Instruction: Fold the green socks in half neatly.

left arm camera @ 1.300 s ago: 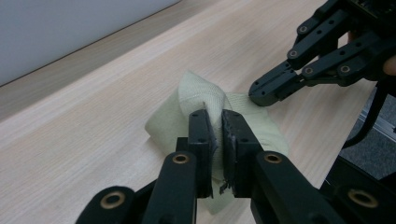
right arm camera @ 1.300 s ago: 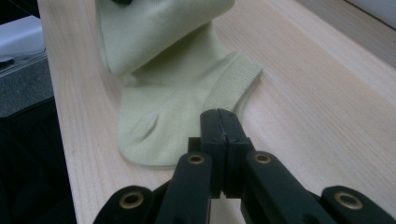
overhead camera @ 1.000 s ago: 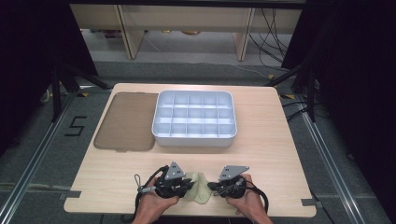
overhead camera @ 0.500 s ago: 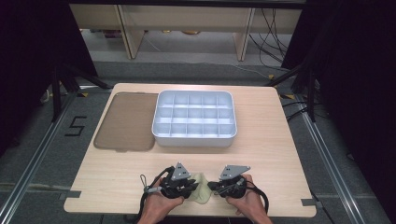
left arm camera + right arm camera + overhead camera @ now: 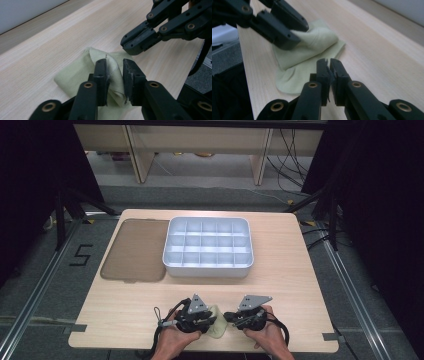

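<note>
Now the pale green cloth [image 5: 216, 322] lies at the table's [image 5: 300, 285] six o'clock edge. The left gripper [image 5: 115, 75], jaws just opening, straddles a raised fold without pinching; the right gripper [image 5: 329, 72] is nearly clenched, empty. Lift clear so the fold stays flat.

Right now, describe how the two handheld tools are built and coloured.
Both the left tool and the right tool are black, with jointed link arms, brass-coloured pivot pins and flat rectangular pads. Each carries a grey three-cornered plate on top and trails a black cable. No sleeves are visible.
</note>
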A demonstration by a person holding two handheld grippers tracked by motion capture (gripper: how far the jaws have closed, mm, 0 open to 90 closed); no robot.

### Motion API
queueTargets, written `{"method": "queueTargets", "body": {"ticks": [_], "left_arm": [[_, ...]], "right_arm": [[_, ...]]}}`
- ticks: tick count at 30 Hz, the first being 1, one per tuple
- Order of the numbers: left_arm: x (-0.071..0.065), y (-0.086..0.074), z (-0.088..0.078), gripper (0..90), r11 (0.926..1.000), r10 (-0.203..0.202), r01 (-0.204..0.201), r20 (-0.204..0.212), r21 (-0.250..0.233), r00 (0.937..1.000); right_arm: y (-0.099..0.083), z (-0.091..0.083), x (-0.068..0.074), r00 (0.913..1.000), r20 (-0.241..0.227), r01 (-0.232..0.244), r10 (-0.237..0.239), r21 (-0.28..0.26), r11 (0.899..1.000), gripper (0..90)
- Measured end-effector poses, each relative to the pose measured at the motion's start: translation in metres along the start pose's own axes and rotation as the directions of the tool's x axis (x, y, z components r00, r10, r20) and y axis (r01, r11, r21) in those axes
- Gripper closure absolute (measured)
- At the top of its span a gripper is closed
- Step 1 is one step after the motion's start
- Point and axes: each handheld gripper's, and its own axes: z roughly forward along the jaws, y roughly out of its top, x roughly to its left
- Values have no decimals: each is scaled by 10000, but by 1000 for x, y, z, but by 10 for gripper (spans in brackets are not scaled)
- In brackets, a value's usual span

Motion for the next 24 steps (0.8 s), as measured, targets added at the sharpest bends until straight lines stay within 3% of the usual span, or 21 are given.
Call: {"method": "queueTargets", "body": {"ticks": [2,5,7,9,14,15,19,24], "left_arm": [[-1,2,0,694,9999,165,-165,36,37,9999],[-4,4,1,636,10000,-42,43,37,-80,10000],[-4,4,1,616,9999,78,-77,127,-79,9999],[-5,7,-1,566,9995,-43,48,175,-311,9998],[-1,12,-13,539,9963,-289,314,326,-806,9991],[-1,12,-14,552,9932,-445,482,368,-1058,9983],[6,7,-25,655,9956,-116,137,233,-931,9997],[13,-11,-23,758,9994,77,-75,70,-328,9999]], "right_arm": [[1,-6,-3,9999,8,-107,107,-151,9998,856],[0,-13,-5,9994,53,-333,335,-394,9987,852],[-1,-16,-7,9997,166,-185,194,-540,9984,852],[-3,-21,-9,9988,167,-440,452,-676,9967,851],[-2,-24,-12,9991,143,-381,392,-700,9968,851],[-2,-25,-11,9992,165,-359,374,-859,9957,850],[1,-29,-8,9994,96,-309,318,-888,9956,848],[7,-28,1,10000,26,92,-90,-1086,9940,845]]}}
